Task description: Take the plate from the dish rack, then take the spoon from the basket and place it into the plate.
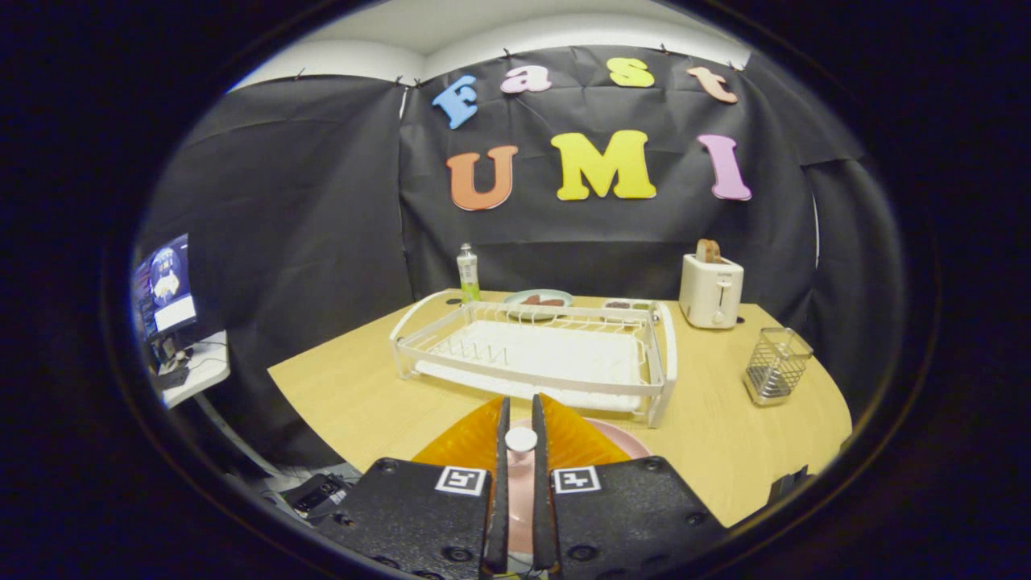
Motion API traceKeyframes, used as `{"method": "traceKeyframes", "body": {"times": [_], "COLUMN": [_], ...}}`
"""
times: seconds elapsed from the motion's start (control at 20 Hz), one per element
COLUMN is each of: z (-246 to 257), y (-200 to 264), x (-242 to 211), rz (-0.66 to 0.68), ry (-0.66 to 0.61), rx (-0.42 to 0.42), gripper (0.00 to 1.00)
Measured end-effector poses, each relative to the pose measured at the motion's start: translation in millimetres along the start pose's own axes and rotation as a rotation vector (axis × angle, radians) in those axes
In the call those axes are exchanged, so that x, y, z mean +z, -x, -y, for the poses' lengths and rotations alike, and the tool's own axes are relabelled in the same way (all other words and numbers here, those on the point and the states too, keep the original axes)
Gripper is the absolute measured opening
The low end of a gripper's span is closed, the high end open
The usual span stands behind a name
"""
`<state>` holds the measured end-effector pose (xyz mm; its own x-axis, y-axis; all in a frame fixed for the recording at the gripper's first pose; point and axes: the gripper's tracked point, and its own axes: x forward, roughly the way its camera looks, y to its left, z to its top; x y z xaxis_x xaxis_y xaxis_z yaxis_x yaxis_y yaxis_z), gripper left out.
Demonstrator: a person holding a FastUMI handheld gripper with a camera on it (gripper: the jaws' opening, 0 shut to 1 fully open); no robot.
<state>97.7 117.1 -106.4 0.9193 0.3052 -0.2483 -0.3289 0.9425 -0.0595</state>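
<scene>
Hand-held gripper [520, 439] fingers narrow, pinching a white spoon [520, 440], handle end up between them. Pink plate [620, 439] lies on the worktop [362, 387] directly below and just ahead, near the empty dish rack [536, 354]. Basket [776, 364] far right.

Toaster [710, 291], bottle [468, 273], monitor [167, 285], wooden table [346, 395]

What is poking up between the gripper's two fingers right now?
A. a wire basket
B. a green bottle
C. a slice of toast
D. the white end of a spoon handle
D: the white end of the spoon sits pinched between the two fingers of the gripper, above the pink plate on the table in front of the dish rack; the wire basket stands off to the side near the toaster.
</scene>
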Motion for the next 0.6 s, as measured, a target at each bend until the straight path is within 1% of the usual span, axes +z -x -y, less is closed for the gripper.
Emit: {"method": "traceKeyframes", "body": {"times": [0.15,0.25,0.35,0.4,0.45,0.5,0.6], "z": [13,31,51,58,62,65,68], "y": [-2,-5,-5,-4,0,4,14], "x": [-2,1,9,16,22,28,38], "rz": [-0.038,-0.055,-0.049,-0.031,-0.009,0.015,0.052], "ry": [-0.046,-0.068,-0.065,-0.060,-0.052,-0.041,-0.005], "rx": [0.022,-0.007,-0.066,-0.082,-0.100,-0.113,-0.136], "gripper": [0.19,0.21,0.25,0.33,0.36,0.47,0.61]}}
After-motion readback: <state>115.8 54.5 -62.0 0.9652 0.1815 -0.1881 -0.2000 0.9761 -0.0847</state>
